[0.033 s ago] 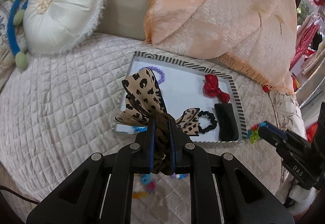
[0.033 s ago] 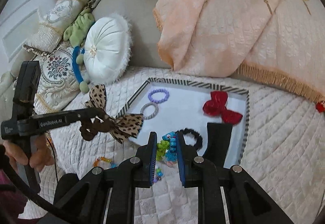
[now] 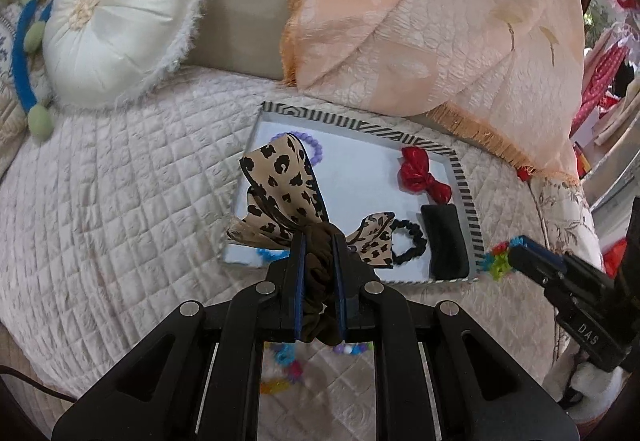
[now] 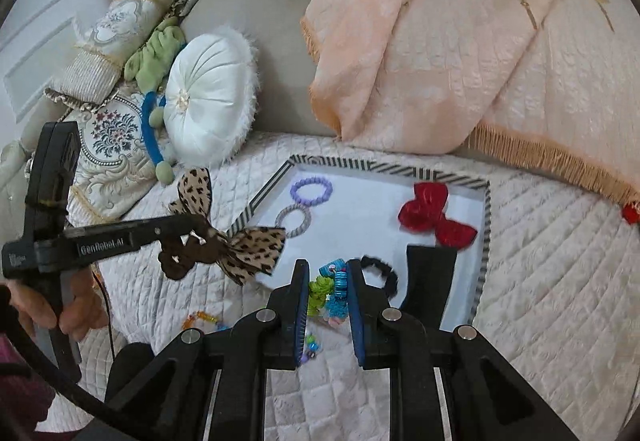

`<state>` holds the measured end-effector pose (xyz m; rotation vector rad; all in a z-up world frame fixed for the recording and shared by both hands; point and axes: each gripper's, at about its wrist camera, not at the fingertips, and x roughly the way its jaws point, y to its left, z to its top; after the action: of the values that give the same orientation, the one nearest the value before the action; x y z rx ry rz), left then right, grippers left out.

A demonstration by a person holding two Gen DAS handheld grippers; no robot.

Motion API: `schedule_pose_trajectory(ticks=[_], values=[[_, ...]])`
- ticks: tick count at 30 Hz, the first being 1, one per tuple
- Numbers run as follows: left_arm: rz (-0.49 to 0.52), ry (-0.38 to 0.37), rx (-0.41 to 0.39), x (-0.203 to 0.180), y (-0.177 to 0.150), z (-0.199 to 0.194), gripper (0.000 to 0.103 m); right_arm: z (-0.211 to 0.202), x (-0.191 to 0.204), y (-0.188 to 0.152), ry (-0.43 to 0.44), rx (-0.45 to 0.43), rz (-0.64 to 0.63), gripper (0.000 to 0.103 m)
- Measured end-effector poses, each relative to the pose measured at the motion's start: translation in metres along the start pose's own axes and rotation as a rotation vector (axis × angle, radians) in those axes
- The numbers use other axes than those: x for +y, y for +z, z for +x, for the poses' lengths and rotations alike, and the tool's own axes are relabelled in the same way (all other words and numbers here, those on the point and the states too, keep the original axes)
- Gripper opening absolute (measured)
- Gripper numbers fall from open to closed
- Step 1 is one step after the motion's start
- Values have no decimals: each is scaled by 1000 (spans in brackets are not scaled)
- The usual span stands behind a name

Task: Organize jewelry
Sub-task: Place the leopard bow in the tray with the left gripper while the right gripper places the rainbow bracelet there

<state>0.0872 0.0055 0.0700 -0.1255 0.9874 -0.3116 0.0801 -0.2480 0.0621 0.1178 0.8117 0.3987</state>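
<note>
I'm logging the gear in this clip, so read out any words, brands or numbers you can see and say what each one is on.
"GenRobot.AI": white print along the black left gripper body, right wrist view.
"DAS": white letters on the black right gripper body, left wrist view.
A small label at the left gripper's rear end is too blurred to read.

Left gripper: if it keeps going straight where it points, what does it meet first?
Likely the tray: the left gripper, shut on the leopard bow, points over the near rim. Depth is unclear.
</note>
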Motion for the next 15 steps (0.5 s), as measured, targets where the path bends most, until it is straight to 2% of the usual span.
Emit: schedule_pose_trajectory(ticks=[7,15], values=[[32,1,25,-19,13,29,11,25,-6,28,-14,17,-25,17],[10,-8,77,-21,22,74,11,81,-19,55,-9,64,-11,17]])
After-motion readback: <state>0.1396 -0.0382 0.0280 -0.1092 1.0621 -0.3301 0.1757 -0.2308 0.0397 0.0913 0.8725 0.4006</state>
